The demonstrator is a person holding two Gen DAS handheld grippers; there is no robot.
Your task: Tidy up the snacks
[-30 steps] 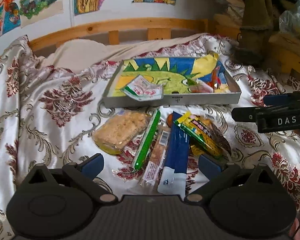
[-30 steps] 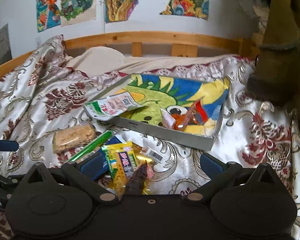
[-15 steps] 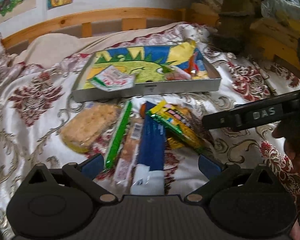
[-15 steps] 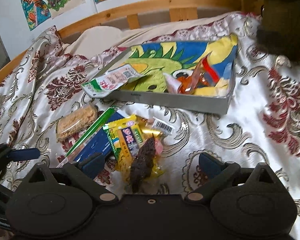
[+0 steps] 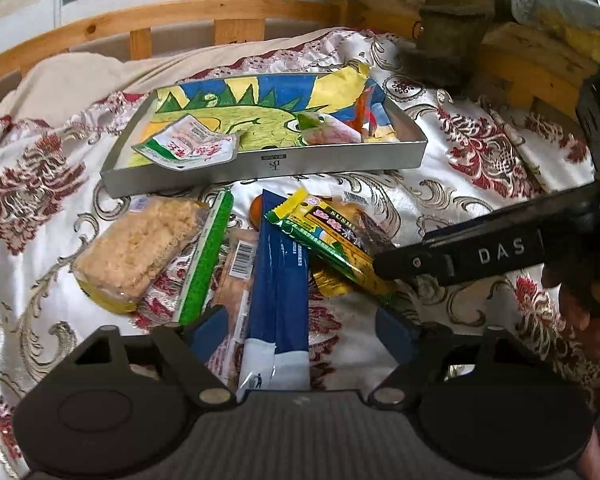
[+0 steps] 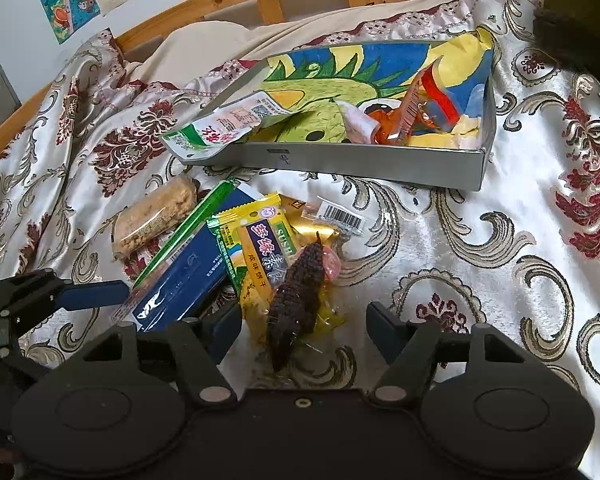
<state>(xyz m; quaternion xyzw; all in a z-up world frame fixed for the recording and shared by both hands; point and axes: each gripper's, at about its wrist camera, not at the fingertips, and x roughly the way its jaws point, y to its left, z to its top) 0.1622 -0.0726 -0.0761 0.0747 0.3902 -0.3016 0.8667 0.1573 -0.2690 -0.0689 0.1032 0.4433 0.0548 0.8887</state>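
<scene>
A pile of snacks lies on the bedspread in front of a grey tray point(image 5: 260, 168) lined with a dinosaur drawing. My left gripper point(image 5: 302, 332) hangs low over the pile, its jaws closing around a long blue packet point(image 5: 280, 272) without touching it. Left of that lie a green stick point(image 5: 206, 256) and a rice-cracker block point(image 5: 136, 248). My right gripper point(image 6: 304, 334) is closing around a dark corn cob in clear wrap point(image 6: 296, 296), which rests on a yellow-green packet point(image 6: 260, 248); the pads stand apart from it. A white-green packet point(image 6: 220, 128) lies over the tray's near rim.
Several wrapped snacks sit in the tray's right end point(image 6: 412, 116). A wooden bed rail point(image 5: 228, 12) and a postered wall run behind. A dark bulky object point(image 5: 452, 40) stands at the back right. A person's hand point(image 5: 588, 312) holds the right gripper.
Both grippers have sunk toward the snack pile and tipped further down. Their jaws have narrowed. In the left wrist view the right gripper has come in over the yellow-green packet.
</scene>
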